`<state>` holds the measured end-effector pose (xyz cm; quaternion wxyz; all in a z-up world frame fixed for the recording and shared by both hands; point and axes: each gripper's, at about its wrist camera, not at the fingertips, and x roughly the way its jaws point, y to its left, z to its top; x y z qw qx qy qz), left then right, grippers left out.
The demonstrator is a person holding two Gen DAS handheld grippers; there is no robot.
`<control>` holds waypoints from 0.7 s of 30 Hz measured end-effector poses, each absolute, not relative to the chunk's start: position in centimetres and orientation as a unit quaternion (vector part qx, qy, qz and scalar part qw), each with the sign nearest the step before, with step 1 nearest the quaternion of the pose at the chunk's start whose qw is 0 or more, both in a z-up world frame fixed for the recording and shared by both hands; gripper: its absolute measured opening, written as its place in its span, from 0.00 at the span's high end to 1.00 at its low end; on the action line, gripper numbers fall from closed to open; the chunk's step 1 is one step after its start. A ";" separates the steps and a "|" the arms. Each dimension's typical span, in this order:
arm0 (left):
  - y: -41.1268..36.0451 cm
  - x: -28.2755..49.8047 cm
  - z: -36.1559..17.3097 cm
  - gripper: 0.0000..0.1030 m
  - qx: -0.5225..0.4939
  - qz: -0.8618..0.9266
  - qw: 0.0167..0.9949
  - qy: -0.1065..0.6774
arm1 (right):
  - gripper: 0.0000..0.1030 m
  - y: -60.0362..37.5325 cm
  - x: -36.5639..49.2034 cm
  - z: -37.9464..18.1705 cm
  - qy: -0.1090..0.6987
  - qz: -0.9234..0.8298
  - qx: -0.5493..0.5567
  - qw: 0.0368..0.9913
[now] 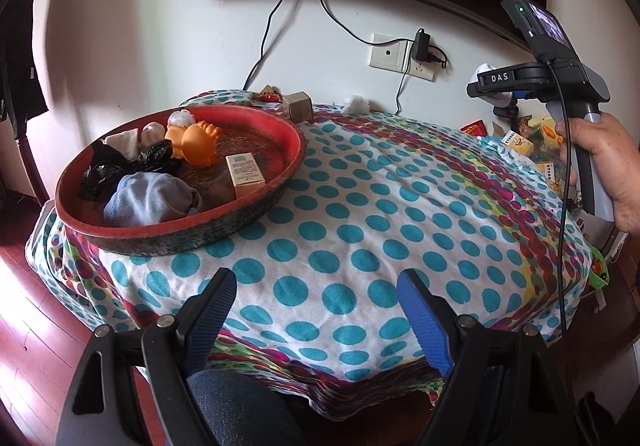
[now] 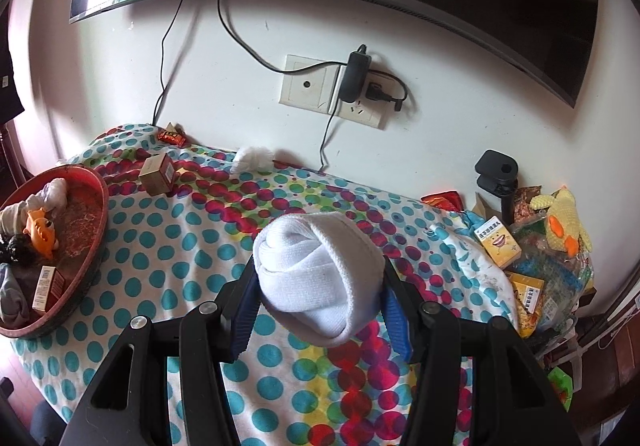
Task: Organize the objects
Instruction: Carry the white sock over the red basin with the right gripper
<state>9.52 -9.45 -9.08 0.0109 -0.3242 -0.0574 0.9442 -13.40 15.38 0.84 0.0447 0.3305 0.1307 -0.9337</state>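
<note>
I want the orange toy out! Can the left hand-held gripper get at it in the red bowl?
Probably yes: the left hand-held gripper is open and empty, and the orange toy lies uncovered in the red bowl.

The rolled white sock [image 2: 320, 278] hides the right gripper's [image 2: 320, 298] fingertips; left of it, the red round tray [image 2: 102, 206] is cut off by the picture's edge.

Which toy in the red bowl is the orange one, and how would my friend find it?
Start at the big round red bowl on the polka-dot cloth, on the table's left. Toward its far side, between crumpled black plastic bags and a small beige cardboard box, lies the orange rubber cartoon cat toy. It is the only bright orange, glossy thing there.
</note>
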 end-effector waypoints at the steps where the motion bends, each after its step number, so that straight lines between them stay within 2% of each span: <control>1: -9.5 9.5 -9.1 0.18 -0.325 0.944 0.009 -0.056 | 0.49 15.2 -13.4 0.7 0.131 -0.933 0.332 0.046; 11: -11.1 10.3 -8.6 0.18 -0.322 0.944 -0.013 -0.070 | 0.49 11.7 -13.2 -0.4 0.135 -0.927 0.338 0.084; 21: -14.4 10.7 -7.8 0.18 -0.308 0.945 -0.044 -0.100 | 0.49 2.3 -12.1 -1.0 0.170 -0.913 0.332 0.165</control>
